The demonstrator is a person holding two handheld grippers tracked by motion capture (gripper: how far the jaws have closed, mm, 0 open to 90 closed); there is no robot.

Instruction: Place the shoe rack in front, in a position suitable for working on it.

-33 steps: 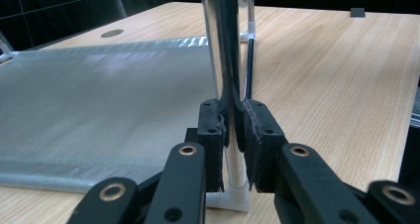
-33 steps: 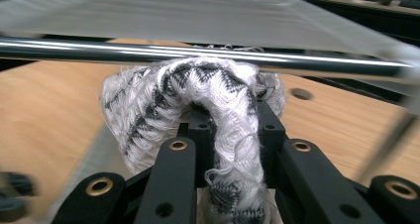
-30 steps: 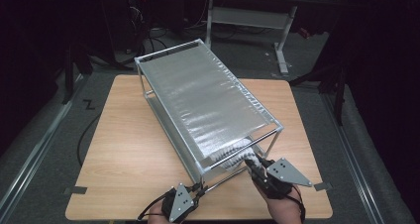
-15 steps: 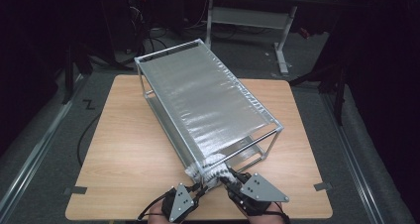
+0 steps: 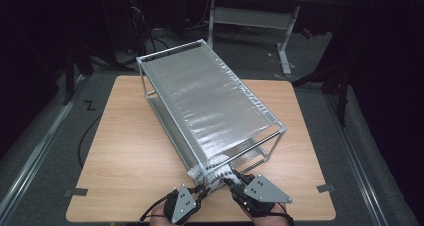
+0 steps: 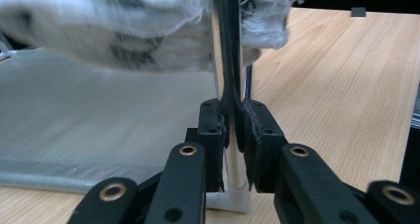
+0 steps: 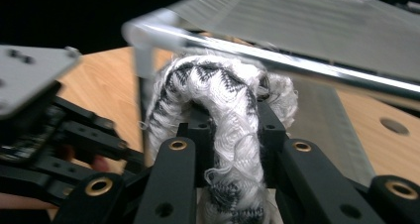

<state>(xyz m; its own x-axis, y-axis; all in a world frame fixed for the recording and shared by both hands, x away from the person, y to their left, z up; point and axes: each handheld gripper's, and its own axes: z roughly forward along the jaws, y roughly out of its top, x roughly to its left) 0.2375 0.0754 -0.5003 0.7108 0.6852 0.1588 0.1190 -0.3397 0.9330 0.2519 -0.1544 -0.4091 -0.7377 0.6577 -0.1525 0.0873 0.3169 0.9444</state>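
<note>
High view: rack (image 5: 210,101) lies diagonally across the table (image 5: 125,156), its near corner close to the table's front edge. Left gripper (image 5: 197,191) and right gripper (image 5: 231,180) sit side by side at that corner, little room between them. Cloth (image 5: 212,172), white with dark pattern, is bunched at the corner between the two grippers. Bare tabletop lies left of the left gripper and right of the right gripper.

Left gripper view: left gripper (image 6: 232,130) is clamped on the rack's upright corner post (image 6: 223,45), pads tight on both sides. Cloth (image 6: 124,30) hangs blurred just above the jaws. Mesh shelf (image 6: 99,120) spreads to its left; open table (image 6: 337,85) to its right.

Right gripper view: right gripper (image 7: 230,135) is clamped on a fold of cloth (image 7: 218,95), which humps above the jaws, just under the rack's top rail (image 7: 277,60). The left gripper's body (image 7: 59,125) is close on the left.
</note>
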